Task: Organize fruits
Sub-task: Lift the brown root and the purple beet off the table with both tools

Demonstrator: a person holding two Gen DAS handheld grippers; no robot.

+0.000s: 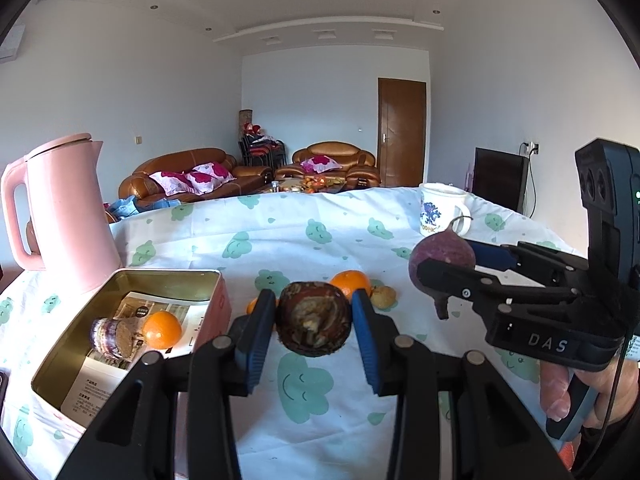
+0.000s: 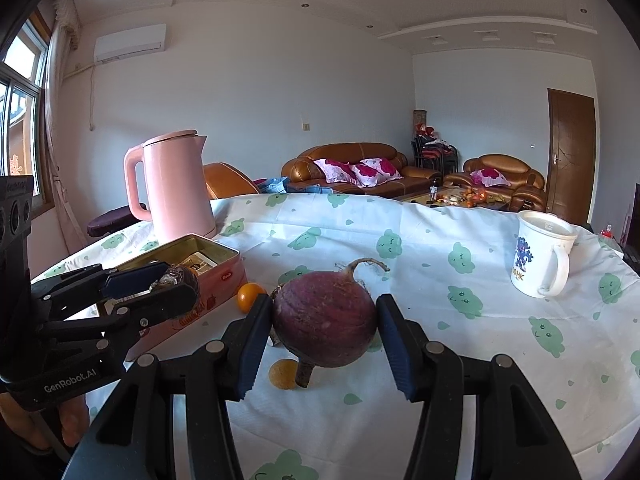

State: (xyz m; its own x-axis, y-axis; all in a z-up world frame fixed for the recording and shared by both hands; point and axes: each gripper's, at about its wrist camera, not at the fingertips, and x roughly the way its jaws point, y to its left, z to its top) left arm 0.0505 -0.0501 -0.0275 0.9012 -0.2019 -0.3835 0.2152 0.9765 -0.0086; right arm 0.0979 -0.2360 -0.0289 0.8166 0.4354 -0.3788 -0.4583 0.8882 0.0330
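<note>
"DAS" is showing in pale letters on the right gripper (image 1: 442, 276) body, at about four o'clock in the left wrist view. "GenRobot.AI" is running along the left gripper (image 2: 176, 286) body, at eight o'clock in the right wrist view. The mug (image 2: 540, 256) is bearing letters ending in "HK"; its other print and the leaflet (image 1: 108, 376) text are reading too small.

The tin (image 1: 120, 320) sat left on the table (image 1: 320, 232), holding an orange (image 1: 162, 330); the kettle (image 1: 64, 216) stood behind it; the mug (image 1: 440, 210) stood far right.
</note>
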